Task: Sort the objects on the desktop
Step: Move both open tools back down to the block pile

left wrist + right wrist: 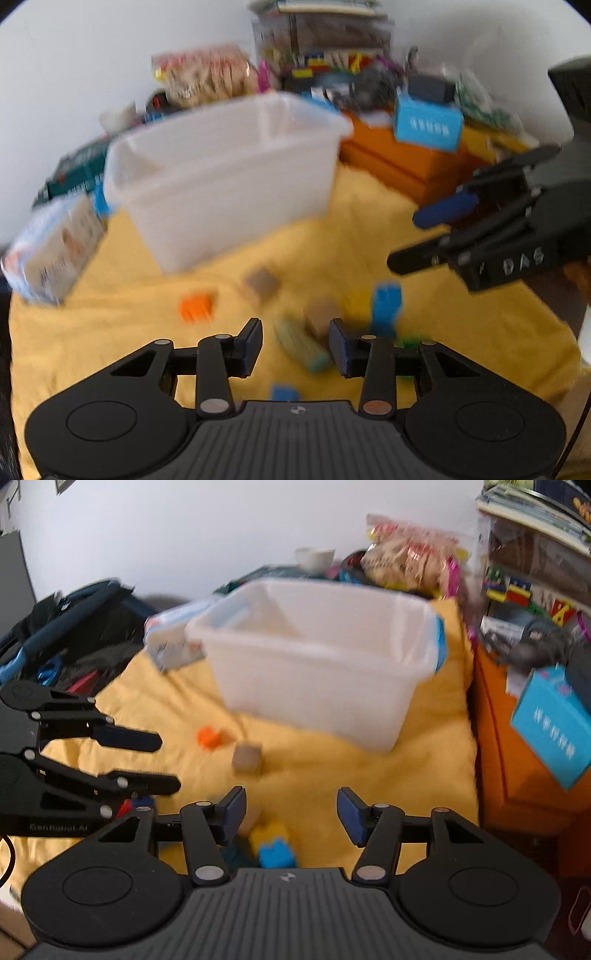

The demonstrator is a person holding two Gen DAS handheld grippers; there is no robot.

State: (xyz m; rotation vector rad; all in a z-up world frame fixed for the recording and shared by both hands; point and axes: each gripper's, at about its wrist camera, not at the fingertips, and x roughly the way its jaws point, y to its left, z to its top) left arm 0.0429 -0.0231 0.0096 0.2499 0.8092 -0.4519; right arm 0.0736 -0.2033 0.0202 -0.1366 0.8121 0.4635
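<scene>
Yellow cloth (443, 332) covers the desk, and small blocks lie scattered on it in front of a white plastic bin (229, 177). The left tongs (295, 347) are open wide and hold nothing; the right tongs (291, 816) are also open and empty. A green ridged block (301, 345) lies just ahead of the left tongs, between its fingers, with its long axis slanting from far-left to near-right, so it is not square to the jaws. A blue block (276, 851) and a yellow block (267, 830) lie close under the right tongs; the blur hides which way they point. An orange block (196, 306) and a grey cube (246, 757) lie farther toward the bin. I judge the left tongs nearer to a grasp, after a small turn of the wrist
</scene>
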